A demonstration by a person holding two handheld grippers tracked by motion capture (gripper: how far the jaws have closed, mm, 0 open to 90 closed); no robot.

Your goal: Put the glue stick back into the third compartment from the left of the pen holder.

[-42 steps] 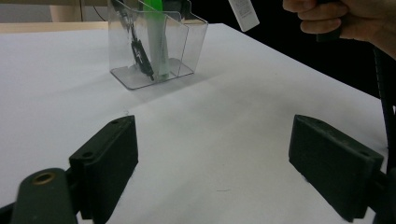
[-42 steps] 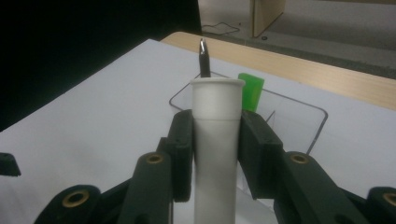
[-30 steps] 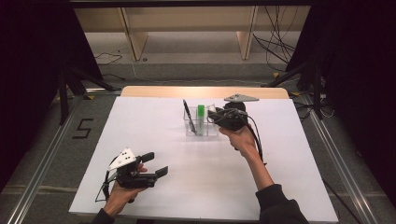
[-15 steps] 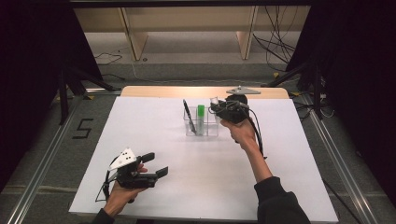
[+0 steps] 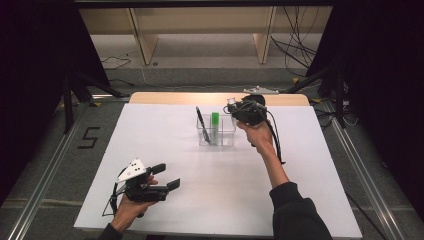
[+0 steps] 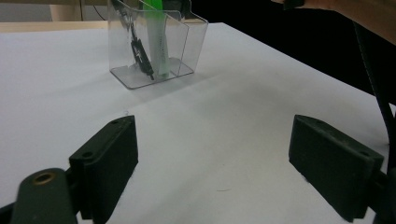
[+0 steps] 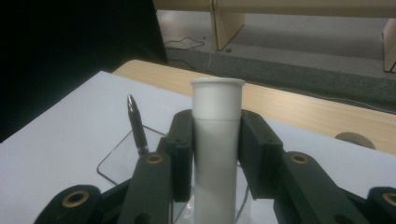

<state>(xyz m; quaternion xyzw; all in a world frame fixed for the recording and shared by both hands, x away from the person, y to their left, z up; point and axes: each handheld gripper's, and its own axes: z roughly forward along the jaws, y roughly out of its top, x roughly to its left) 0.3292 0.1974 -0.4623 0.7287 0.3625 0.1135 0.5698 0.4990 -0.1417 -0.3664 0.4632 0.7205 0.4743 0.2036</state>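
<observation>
Right gripper view — white tube (image 7: 216, 140) above organizer rim (image 7: 114, 158)

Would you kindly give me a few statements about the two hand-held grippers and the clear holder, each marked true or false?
1. The right hand-held gripper is shut on a white tube. True.
2. The left hand-held gripper holds a black pen. False: its jaws stand wide apart with nothing between them.
3. The clear holder lies tipped on its side. False: it stands upright on the white table.
4. A green marker and a black pen stand in the holder. True.
</observation>
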